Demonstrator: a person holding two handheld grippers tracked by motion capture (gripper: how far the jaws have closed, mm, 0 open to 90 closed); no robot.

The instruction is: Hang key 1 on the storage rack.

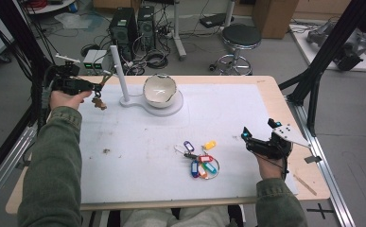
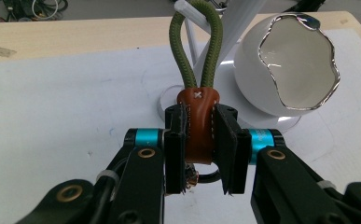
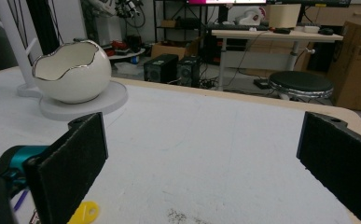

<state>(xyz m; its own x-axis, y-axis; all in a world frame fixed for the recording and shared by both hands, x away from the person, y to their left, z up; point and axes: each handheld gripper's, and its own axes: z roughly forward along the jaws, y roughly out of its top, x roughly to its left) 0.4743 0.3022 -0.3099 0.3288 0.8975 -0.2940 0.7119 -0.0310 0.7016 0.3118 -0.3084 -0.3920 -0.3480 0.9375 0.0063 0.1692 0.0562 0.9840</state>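
My left gripper (image 2: pixel 199 113) is shut on the brown leather tab (image 2: pixel 197 135) of a key fob. Its green cord loop (image 2: pixel 196 51) stands up from the jaws and its top reaches a white peg (image 2: pixel 183 6) of the stand. In the high view this gripper (image 1: pixel 97 87) is held at the table's far left, beside the white post (image 1: pixel 119 71), with the fob's brown end (image 1: pixel 99 102) dangling below. My right gripper (image 3: pixel 201 154) is open with nothing between its jaws; in the high view it (image 1: pixel 258 128) hovers at the right, beside a bunch of coloured key tags (image 1: pixel 200 160).
A white egg-shaped bowl (image 1: pixel 160 90) with a jagged silver rim sits on the stand's round base (image 1: pixel 177 105) at the back middle. A white mat (image 1: pixel 138 142) covers the table. A yellow tag (image 3: pixel 85 212) lies just below my right gripper. A stool (image 1: pixel 239 38) stands behind the table.
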